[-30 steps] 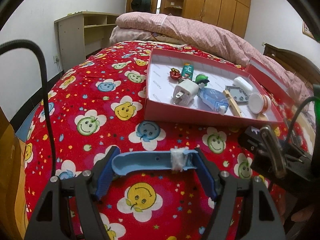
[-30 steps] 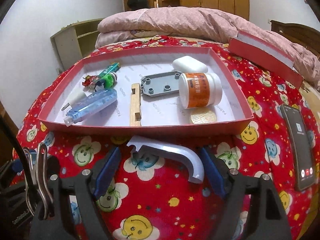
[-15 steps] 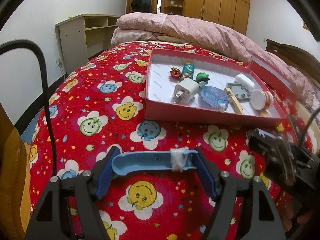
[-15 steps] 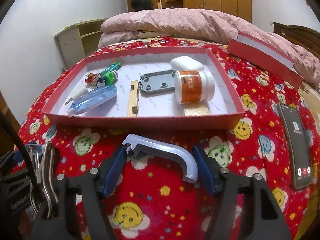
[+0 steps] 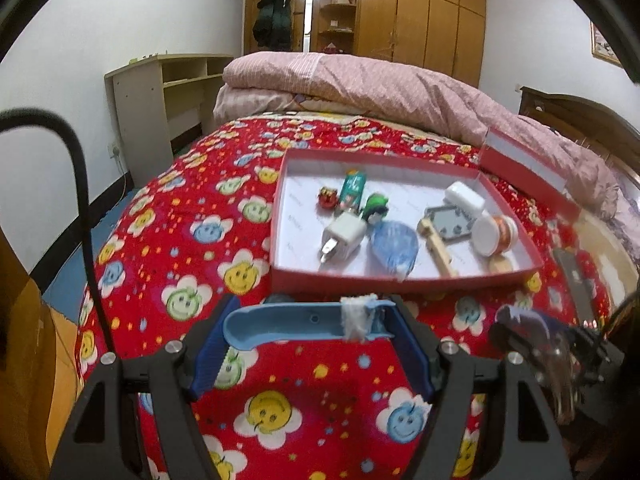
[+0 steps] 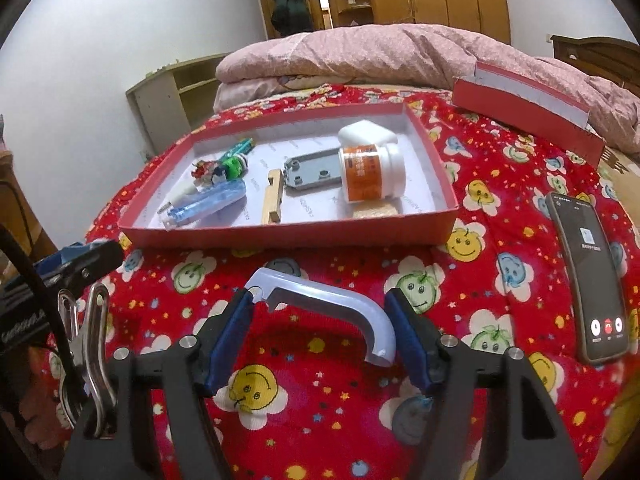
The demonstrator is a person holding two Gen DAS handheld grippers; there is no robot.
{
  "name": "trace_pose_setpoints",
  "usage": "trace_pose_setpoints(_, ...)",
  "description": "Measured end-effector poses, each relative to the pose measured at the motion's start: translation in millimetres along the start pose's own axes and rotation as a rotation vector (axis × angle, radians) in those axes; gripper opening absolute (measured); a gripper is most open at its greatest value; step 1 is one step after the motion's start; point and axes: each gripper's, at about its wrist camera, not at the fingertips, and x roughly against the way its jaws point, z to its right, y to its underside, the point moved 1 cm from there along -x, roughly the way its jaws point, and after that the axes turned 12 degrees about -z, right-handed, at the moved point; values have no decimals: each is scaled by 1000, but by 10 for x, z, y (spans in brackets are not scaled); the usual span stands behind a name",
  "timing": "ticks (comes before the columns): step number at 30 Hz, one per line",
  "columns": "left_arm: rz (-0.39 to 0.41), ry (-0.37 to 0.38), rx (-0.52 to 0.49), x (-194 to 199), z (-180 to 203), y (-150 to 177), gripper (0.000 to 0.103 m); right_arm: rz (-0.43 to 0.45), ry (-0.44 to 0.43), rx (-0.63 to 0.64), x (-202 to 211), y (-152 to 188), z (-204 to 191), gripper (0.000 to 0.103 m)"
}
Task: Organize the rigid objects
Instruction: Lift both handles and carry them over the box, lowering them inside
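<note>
My left gripper (image 5: 310, 322) is shut on a light blue plastic bar (image 5: 296, 322) with a white tape wrap, held above the bedspread just short of the red tray (image 5: 400, 280). My right gripper (image 6: 320, 312) is shut on a curved pale grey-blue handle piece (image 6: 332, 304), held in front of the same tray (image 6: 280, 236). The tray holds a white charger (image 5: 344, 236), a blue clear tube (image 6: 208, 204), a wooden piece (image 6: 272, 196), a grey metal plate (image 6: 312, 170), an orange-labelled white jar (image 6: 370, 172), a white case and small toys.
A black phone (image 6: 588, 276) lies on the red smiley bedspread right of the tray. The red tray lid (image 6: 524, 108) leans at the back right by a pink quilt (image 6: 380, 52). A shelf unit (image 5: 160, 96) stands left of the bed.
Both grippers have pulled back and risen, so the tray looks farther off and the view tilts up. Each still holds its piece.
</note>
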Motion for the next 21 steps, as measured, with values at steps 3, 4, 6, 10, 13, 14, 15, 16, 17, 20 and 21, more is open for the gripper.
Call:
trace_pose_setpoints(3, -2, 26, 8, -1, 24, -121, 77, 18, -10, 4, 67, -26, -2, 69)
trace_pose_setpoints(4, -7, 32, 9, -14, 33, -173, 77, 24, -12, 7, 89, -34, -6, 69)
trace_pose_setpoints(6, -14, 41, 7, -39, 59, -266, 77, 40, -17, 15, 140, -61, -18, 69)
trace_pose_setpoints(10, -12, 46, -6, -72, 127, -449, 77, 57, -34, 32, 213, -175, -31, 69)
trace_pose_setpoints(13, -13, 29, -21, -106, 186, -572, 77, 70, -39, 54, 241, -293, -42, 69)
trace_pose_setpoints(14, -12, 29, -25, -121, 201, -606, 77, 73, -42, 56, 243, -322, -45, 69)
trace_pose_setpoints(15, -11, 27, -31, -142, 222, -648, 77, 79, -48, 58, 251, -375, -42, 69)
trace_pose_setpoints(16, -10, 23, -32, -162, 228, -678, 77, 85, -48, 58, 258, -410, -41, 69)
trace_pose_setpoints(17, -10, 20, -31, -181, 232, -704, 77, 94, -49, 61, 258, -475, -36, 69)
trace_pose_setpoints(20, -23, 30, -21, -262, 235, -780, 77, 105, -48, 63, 221, -642, -9, 69)
trace_pose_setpoints(21, -28, 33, -19, -298, 240, -807, 77, 108, -48, 61, 202, -703, 1, 69)
